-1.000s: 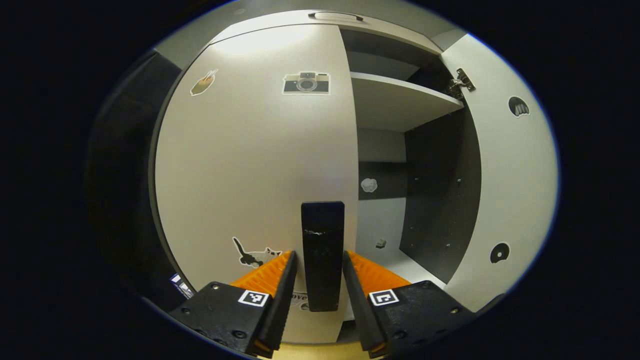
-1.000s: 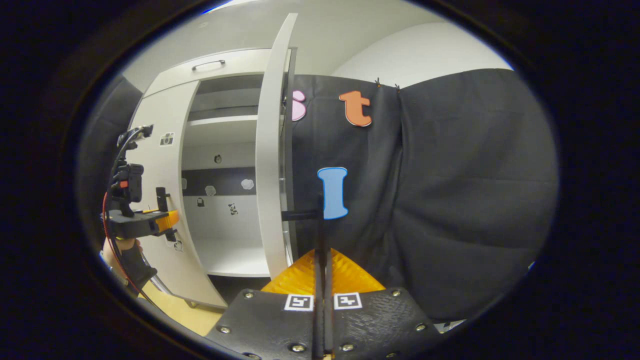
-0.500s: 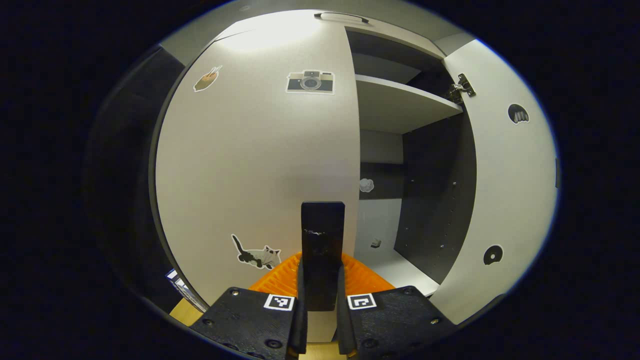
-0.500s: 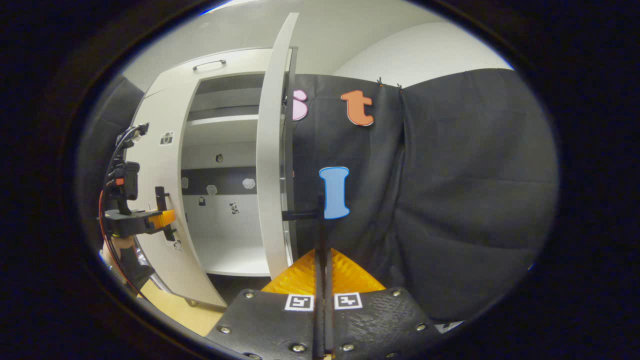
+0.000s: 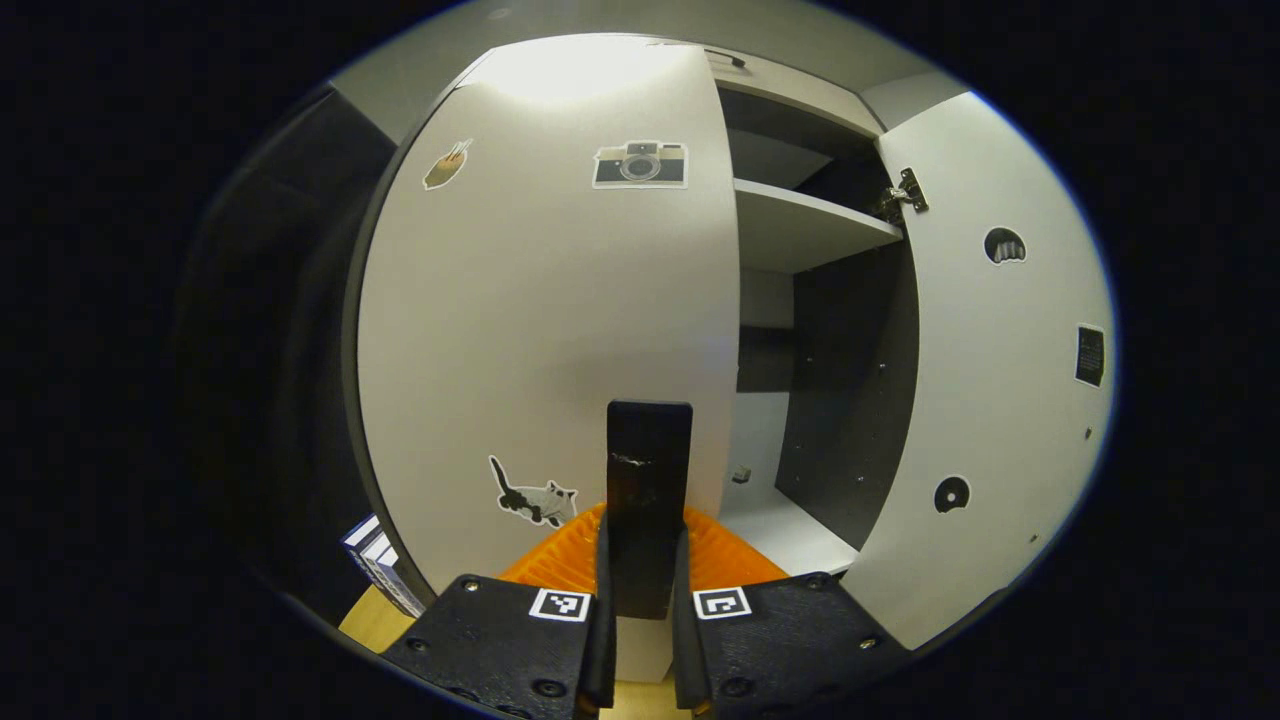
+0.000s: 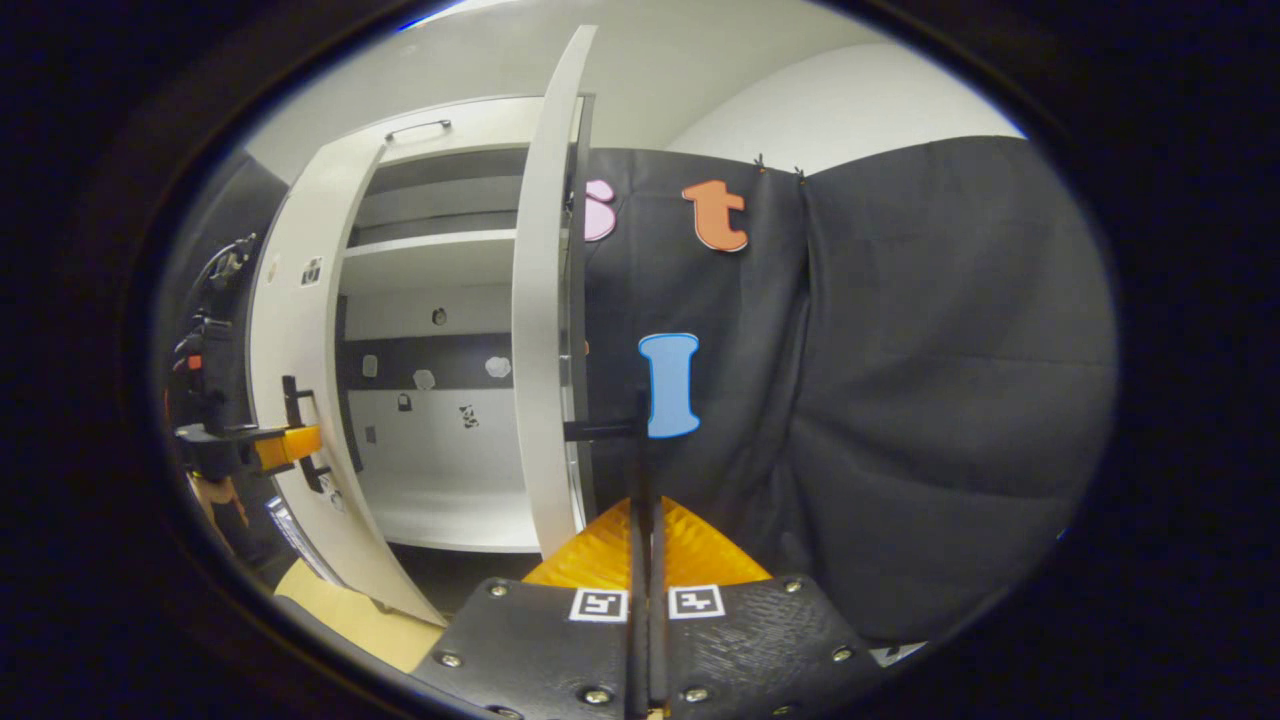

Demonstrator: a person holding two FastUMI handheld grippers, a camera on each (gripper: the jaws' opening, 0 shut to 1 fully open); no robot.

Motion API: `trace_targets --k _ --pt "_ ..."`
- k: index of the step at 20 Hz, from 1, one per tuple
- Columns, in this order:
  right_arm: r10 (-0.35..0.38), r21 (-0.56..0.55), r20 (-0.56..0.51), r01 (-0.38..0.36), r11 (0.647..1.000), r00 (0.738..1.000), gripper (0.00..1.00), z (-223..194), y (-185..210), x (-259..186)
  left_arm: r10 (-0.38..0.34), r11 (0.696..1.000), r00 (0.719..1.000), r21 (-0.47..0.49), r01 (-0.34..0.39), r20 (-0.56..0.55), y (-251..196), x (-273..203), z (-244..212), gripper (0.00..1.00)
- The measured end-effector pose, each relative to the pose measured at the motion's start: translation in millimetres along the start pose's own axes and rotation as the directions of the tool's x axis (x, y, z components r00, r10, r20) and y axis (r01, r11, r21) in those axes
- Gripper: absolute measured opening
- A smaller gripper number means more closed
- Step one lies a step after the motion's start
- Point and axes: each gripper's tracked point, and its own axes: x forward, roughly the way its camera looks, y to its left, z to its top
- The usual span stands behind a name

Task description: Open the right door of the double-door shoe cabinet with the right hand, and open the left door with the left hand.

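Between left gripper [image 5: 640, 560] fingers, door handle [image 5: 649, 470]

1. Light falls from above; glare whitens the top of the left door [image 5: 540, 300].
2. Cabinet interior [image 5: 845, 400] lies in shadow.
3. Fisheye bends edges; both views stay sharp.

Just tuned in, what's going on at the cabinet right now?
A person works a shoe cabinet with a gripper in each hand. The right door stands wide open, the right gripper shut on its handle. The left gripper is shut on the left door's handle; the left door is partly open.
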Motion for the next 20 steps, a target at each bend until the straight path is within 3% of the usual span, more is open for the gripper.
trace_targets --k 20 --pt "0.001 -0.003 0.008 -0.001 1.000 1.000 0.01 0.7 5.5 -5.4 0.024 0.999 0.999 -0.028 -0.025 -0.029 23.8 -61.8 -0.3 0.24"
